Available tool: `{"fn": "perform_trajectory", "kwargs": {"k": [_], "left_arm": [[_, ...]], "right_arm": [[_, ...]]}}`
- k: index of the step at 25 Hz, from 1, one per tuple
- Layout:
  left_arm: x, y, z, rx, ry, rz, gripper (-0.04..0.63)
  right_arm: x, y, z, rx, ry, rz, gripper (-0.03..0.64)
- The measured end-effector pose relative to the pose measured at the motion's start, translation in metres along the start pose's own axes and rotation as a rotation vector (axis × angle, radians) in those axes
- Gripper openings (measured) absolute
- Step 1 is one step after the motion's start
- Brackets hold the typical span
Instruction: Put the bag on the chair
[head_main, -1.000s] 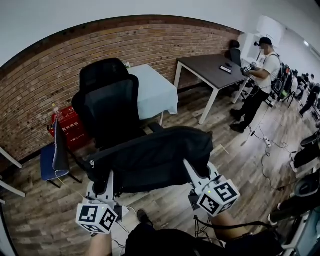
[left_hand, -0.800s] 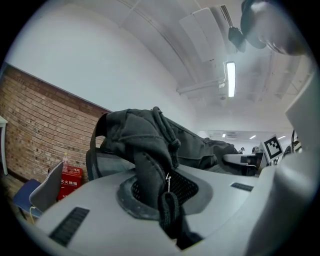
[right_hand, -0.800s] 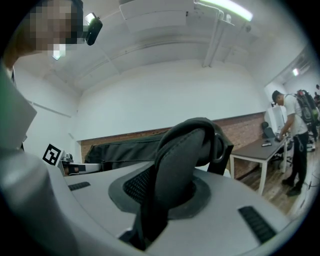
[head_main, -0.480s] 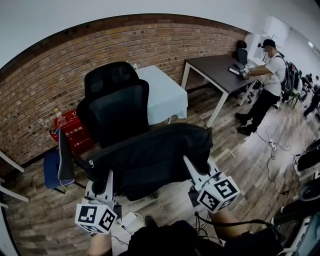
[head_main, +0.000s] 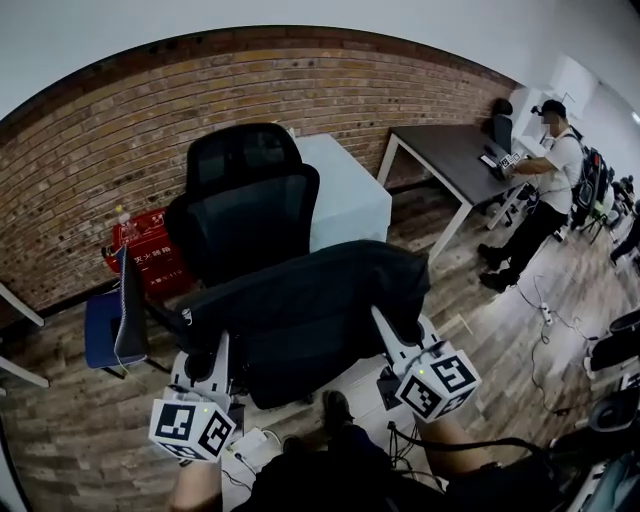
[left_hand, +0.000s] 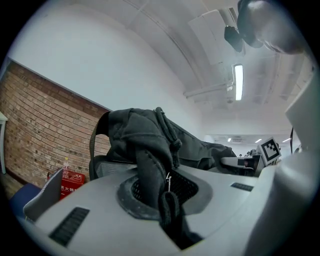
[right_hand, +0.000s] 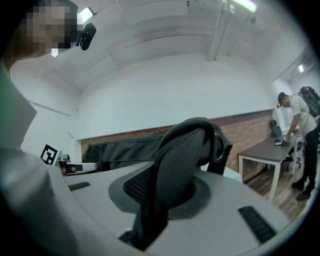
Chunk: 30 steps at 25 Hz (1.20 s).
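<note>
Head view: left gripper, right gripper clamp bag ends; chair behind.

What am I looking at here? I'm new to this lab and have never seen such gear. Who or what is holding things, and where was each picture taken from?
There is no robot here. A person carries a two-jaw tool in each hand. The wide picture comes from a camera on that person's head, looking down. The other two come from cameras riding on each tool, looking along its jaws.

The left tool pinches a fold of a black bag. The right tool pinches its padded strap. Together they hold the bag up, level, in front of a black office chair; whether it touches the seat is hidden. Behind are a brick wall and a bystander at a dark table.
</note>
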<state>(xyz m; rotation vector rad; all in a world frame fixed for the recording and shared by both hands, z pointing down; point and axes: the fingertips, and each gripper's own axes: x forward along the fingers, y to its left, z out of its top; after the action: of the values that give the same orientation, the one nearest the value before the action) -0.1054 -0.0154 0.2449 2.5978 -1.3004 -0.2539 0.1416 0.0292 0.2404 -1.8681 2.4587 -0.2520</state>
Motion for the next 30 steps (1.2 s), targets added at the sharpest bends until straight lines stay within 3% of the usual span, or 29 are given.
{"fn": "perform_trajectory", "kwargs": {"k": [19,30], "left_arm": [[0.099,0.023,-0.003,0.016,-0.003,0.170,0.051],[0.147,0.032,-0.022,0.015,0.043,0.295,0.051]], "right_arm": [[0.117,-0.080,0.011,-0.024,0.011,0.157,0.084],[0.183,-0.125,-0.003,0.013,0.081,0.270,0.084]]}}
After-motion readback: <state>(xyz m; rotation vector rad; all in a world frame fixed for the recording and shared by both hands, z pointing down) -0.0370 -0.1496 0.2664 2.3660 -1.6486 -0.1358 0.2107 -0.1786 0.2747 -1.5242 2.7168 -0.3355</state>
